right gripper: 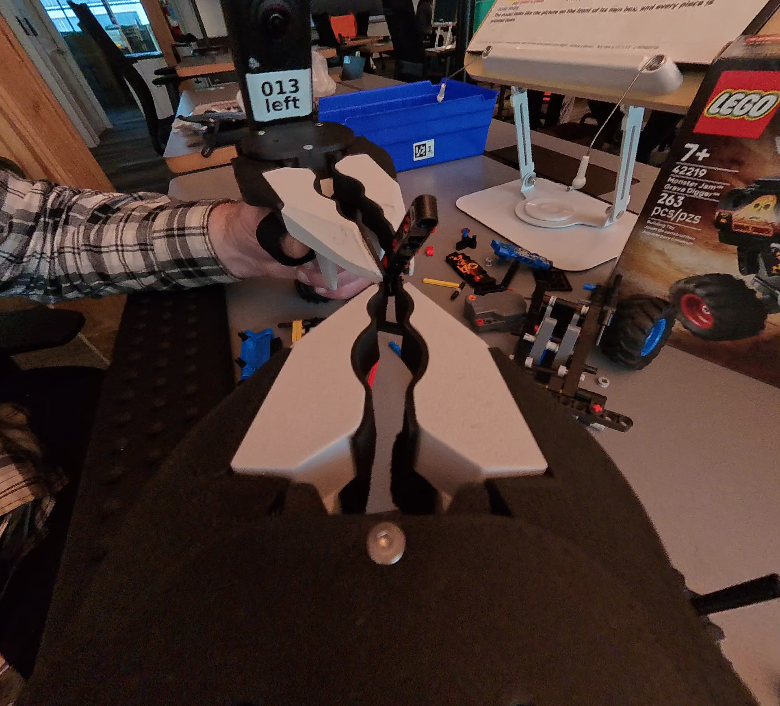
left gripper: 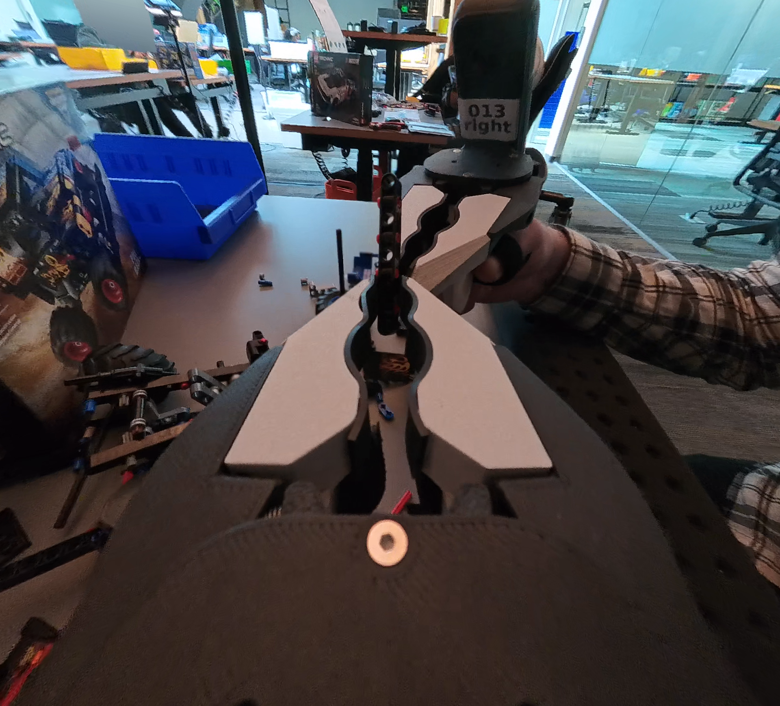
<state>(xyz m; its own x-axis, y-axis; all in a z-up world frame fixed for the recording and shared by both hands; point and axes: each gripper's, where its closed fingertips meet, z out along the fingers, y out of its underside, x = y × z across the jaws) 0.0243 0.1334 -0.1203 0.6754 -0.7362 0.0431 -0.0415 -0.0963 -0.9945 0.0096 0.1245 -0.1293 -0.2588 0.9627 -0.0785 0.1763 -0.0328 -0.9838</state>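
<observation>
Above the table [left gripper: 236,306], you are pinching one black beam [left gripper: 387,247] with both grippers — left gripper [left gripper: 386,289] and right gripper [right gripper: 390,289] each clamping its lower end — keeping it clear of the loose parts [right gripper: 485,268].

Each camera sits just behind its own gripper and looks forward along the two fingers, angled down toward the bench [left gripper: 202,306], very close to the work. The left wrist view faces the right gripper [left gripper: 403,272], with the blue bin [left gripper: 177,196] to the left of it and glass walls behind. The right wrist view faces the left gripper [right gripper: 382,276], with the same blue bin [right gripper: 405,120] behind it. Both views share the black beam [left gripper: 388,247] held between the two sets of jaws, the bin, the boxed set [right gripper: 717,196] and the loose parts on the bench.
</observation>
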